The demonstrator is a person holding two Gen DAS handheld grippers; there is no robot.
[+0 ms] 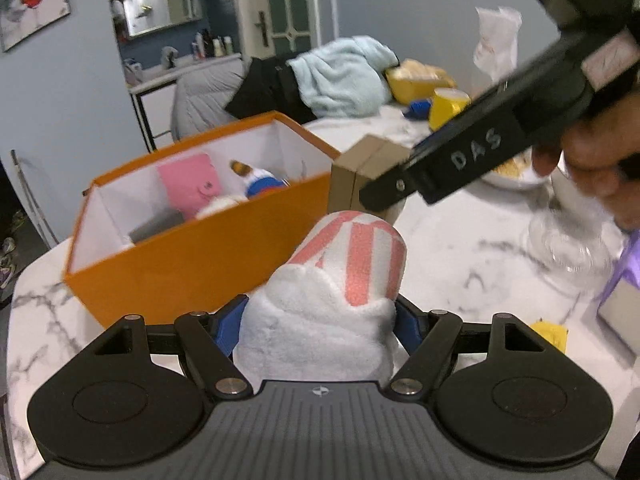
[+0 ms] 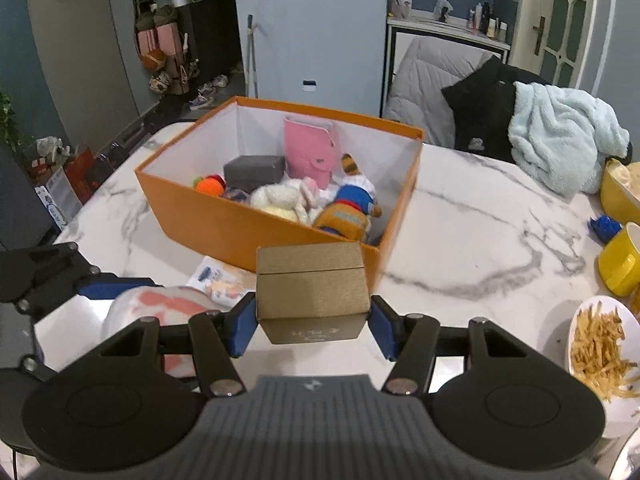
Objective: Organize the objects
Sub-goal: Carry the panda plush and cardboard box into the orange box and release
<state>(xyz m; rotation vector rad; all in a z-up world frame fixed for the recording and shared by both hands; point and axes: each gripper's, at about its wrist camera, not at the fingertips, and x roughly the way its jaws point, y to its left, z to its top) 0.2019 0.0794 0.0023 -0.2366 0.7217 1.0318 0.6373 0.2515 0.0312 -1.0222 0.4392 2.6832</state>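
Left tongs [image 1: 320, 320] are gripping the plush toy [image 1: 336, 280] and right tongs [image 2: 312, 328] the tan box [image 2: 312, 284], both destined for the orange bin [image 2: 224, 216] at 12 o'clock.

left gripper [image 1: 320, 320]: jaws wide, clamped on load | right gripper [image 2: 312, 322]: clamped on load, angled down

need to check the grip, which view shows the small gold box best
Right wrist view: the gold box sits centred, its sides between the right tool's blue pads. Left wrist view shows only part of it, behind that tool.
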